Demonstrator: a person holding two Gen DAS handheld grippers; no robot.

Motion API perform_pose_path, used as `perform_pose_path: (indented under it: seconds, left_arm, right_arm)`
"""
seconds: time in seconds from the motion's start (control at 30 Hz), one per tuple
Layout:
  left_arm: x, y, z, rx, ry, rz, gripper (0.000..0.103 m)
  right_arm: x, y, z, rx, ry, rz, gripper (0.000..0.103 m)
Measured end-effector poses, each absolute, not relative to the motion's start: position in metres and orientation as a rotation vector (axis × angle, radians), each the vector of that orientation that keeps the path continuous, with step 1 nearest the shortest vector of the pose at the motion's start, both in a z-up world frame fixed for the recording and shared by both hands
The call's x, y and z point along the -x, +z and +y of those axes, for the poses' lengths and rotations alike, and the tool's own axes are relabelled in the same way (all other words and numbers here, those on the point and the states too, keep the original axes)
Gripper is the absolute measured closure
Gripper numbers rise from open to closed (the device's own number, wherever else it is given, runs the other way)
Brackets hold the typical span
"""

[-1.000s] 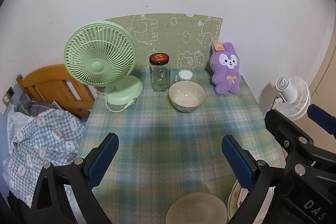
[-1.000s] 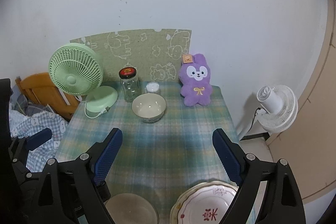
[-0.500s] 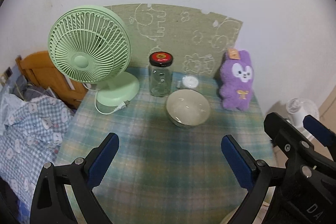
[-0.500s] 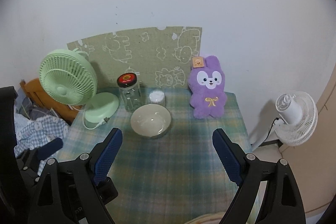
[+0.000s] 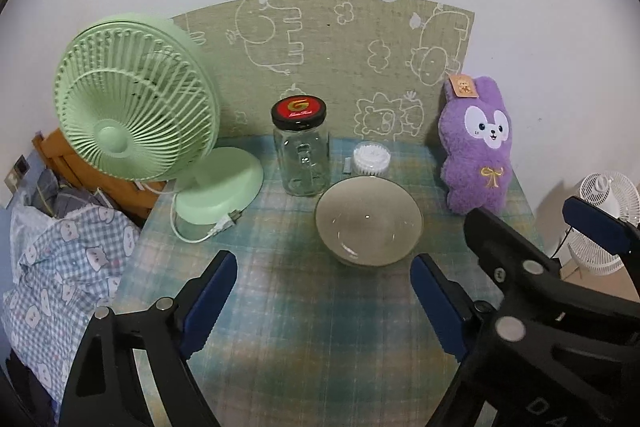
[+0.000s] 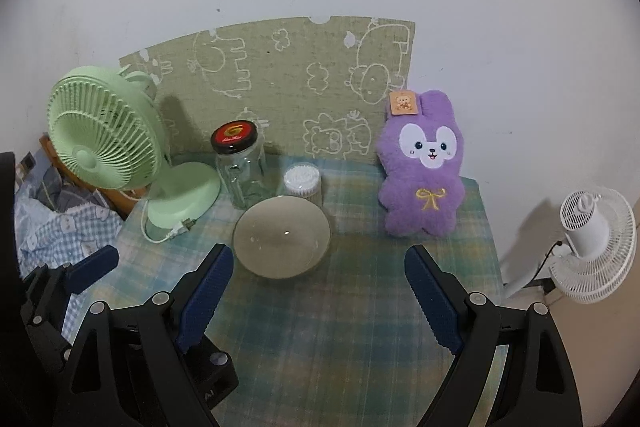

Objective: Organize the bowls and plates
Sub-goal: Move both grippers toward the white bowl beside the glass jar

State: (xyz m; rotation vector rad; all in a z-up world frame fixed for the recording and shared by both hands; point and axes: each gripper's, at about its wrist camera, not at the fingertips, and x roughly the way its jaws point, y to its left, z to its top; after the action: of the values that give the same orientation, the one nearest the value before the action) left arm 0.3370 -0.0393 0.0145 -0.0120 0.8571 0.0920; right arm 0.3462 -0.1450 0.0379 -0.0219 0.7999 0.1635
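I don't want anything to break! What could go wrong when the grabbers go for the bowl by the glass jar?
1. The round beige bowl sits close to the clear glass jar with the red-and-black lid; a wide-open left gripper could knock the jar.
2. The small clear tub of cotton swabs stands right behind the bowl and might topple.
3. Both grippers, the right gripper included, point at one bowl and could bump.

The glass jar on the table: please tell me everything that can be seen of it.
The jar is clear glass with squarish walls and looks empty. A black screw lid with a red and gold logo closes it. It stands upright on the checked tablecloth, near the back, in front of the green board. The green fan's base is to its left, a small white-topped tub to its right, and the bowl just in front. Nothing seems to touch it, and neither gripper is near.
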Motion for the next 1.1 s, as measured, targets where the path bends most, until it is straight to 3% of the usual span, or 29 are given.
perform_pose_path:
  seconds: [0.47, 0.67, 0.73, 0.97, 1.1]
  left_arm:
    - [-0.385, -0.023, -0.041, 0.012, 0.116, 0.855, 0.025]
    - [-0.404, -0.042, -0.041, 0.016, 0.135, 0.881, 0.032]
    - [-0.409, -0.049, -0.042, 0.006, 0.144, 0.885, 0.036]
    - [-0.424, -0.069, -0.047, -0.01, 0.13, 0.899, 0.046]
    - [-0.431, -0.079, -0.045, -0.015, 0.136, 0.919, 0.053]
  right_arm:
    - [-0.401, -0.009, -0.144, -0.012, 0.208, 0.834, 0.014]
    - [-0.417, -0.027, -0.146, -0.029, 0.192, 0.821, 0.025]
    - [-0.424, -0.036, -0.145, -0.025, 0.189, 0.827, 0.034]
    - [-0.442, -0.062, -0.144, -0.055, 0.197, 0.864, 0.041]
    - [-0.45, -0.076, -0.14, -0.039, 0.197, 0.888, 0.052]
